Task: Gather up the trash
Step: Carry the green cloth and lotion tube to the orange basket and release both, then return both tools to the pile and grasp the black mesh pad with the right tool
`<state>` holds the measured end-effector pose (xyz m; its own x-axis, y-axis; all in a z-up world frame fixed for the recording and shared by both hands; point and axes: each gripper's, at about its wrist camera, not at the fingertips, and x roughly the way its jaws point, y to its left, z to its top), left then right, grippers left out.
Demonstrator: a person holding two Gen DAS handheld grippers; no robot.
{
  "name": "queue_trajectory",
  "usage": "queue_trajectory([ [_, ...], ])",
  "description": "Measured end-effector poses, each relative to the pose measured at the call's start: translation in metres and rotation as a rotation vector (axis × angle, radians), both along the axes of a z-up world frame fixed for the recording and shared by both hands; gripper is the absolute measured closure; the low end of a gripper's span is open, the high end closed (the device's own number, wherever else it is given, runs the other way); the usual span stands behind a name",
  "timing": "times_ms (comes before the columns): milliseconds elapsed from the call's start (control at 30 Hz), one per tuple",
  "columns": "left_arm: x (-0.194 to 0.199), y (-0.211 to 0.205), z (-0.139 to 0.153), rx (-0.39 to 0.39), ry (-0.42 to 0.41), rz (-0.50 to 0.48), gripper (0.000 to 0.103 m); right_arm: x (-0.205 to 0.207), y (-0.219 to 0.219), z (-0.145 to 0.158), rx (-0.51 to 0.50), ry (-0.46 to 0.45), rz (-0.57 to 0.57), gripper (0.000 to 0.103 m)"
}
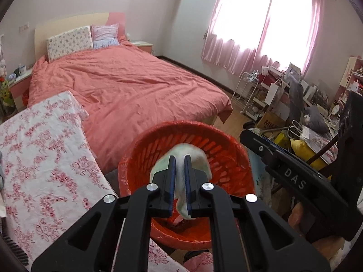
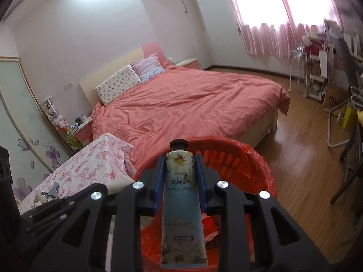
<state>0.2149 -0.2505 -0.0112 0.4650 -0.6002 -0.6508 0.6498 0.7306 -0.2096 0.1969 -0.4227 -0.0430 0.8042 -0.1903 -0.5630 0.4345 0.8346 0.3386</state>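
Note:
A red slatted trash basket (image 1: 217,142) with a red liner stands by the foot of the bed; it also shows in the right wrist view (image 2: 256,158). My left gripper (image 1: 179,158) is shut on a crumpled white-green tissue wad (image 1: 197,154) and holds it over the basket's mouth. My right gripper (image 2: 179,158) is shut on a hand cream tube (image 2: 181,204) with a black cap, cap pointing forward, above the near rim of the basket. The right gripper's body (image 1: 295,181) shows at the right of the left wrist view. Some red and white scraps (image 2: 209,226) lie inside the basket.
A bed with a coral cover (image 1: 127,86) lies beyond the basket. A floral-covered surface (image 1: 45,158) is to the left, with small items (image 2: 48,192) on it. A cluttered desk and chair (image 1: 301,104) stand at the right under the pink-curtained window. Wood floor (image 2: 295,158) lies right of the basket.

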Motion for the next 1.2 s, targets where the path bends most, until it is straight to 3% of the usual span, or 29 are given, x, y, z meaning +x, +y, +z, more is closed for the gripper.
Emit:
queue_trajectory([
  [33,0.001,0.000,-0.003,0.009,0.007,0.000,0.086,0.002,-0.002,-0.004,0.003,0.004,-0.006,0.074],
  [133,0.002,0.007,-0.008,0.037,0.012,0.030,0.067,0.004,-0.003,-0.009,0.005,0.018,-0.016,0.056],
  [400,-0.010,0.046,-0.008,0.131,-0.062,0.133,0.047,-0.005,0.018,-0.009,-0.078,0.041,-0.034,0.042],
  [733,-0.024,0.151,-0.008,0.185,-0.114,0.324,0.040,0.002,0.095,-0.008,-0.187,0.085,0.109,0.038],
  [1033,-0.028,0.263,-0.014,0.175,-0.072,0.548,0.040,0.020,0.186,-0.017,-0.218,0.118,0.291,0.038],
  [1200,-0.031,0.316,-0.014,0.197,-0.102,0.668,0.037,0.031,0.244,-0.018,-0.208,0.108,0.402,0.038],
])
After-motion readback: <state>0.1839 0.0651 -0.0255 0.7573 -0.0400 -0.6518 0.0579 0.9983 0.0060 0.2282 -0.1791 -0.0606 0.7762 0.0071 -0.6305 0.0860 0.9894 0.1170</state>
